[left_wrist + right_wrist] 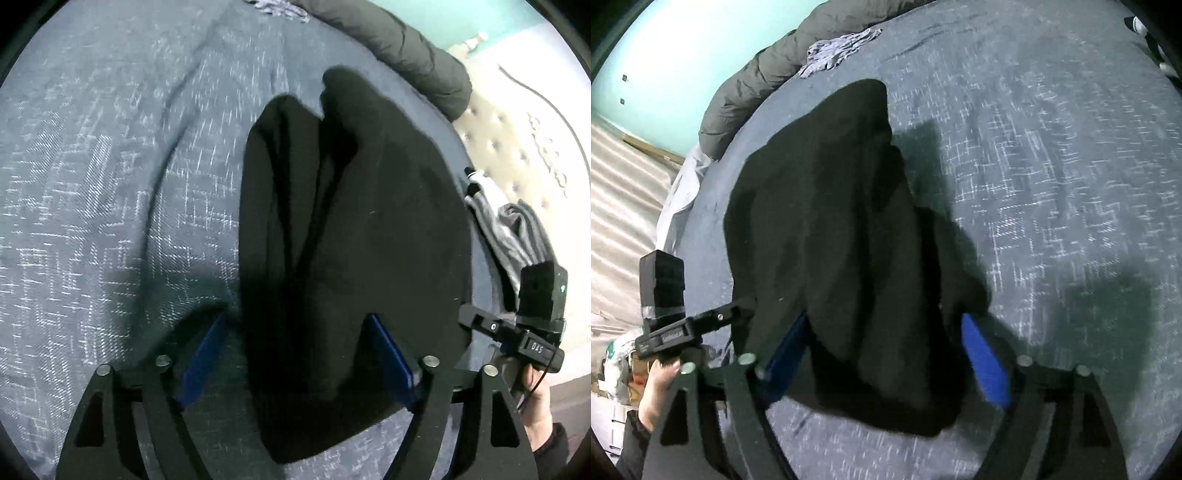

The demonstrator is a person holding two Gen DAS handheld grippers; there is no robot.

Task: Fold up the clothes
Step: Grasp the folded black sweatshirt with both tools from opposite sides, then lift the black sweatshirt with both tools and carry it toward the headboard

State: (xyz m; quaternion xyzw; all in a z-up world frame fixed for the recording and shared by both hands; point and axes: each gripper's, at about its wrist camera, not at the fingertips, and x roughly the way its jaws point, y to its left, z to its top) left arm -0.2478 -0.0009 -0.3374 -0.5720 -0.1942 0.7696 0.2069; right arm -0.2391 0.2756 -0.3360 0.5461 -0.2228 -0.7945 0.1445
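Black garment (pixel 354 236): laid in folds on the blue-grey bedspread (pixel 110 184), near the bed's edge.
Left gripper (pixel 295 354): jaws spread wide, blue pads either side of the garment's near end, no pinch seen.
Right gripper (pixel 882 354): jaws wide, cloth between the pads, not pressed.
Grey duvet (pixel 757 81): bunched along the far edge.

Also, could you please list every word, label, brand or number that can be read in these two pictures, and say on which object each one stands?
"DAS": white letters, seen upside down, on the small black block of the right gripper, in the left wrist view.
Light print on the matching block of the left gripper, in the right wrist view: too blurred to read.
Black garment, blue bedcover, grey clothes: no text visible.
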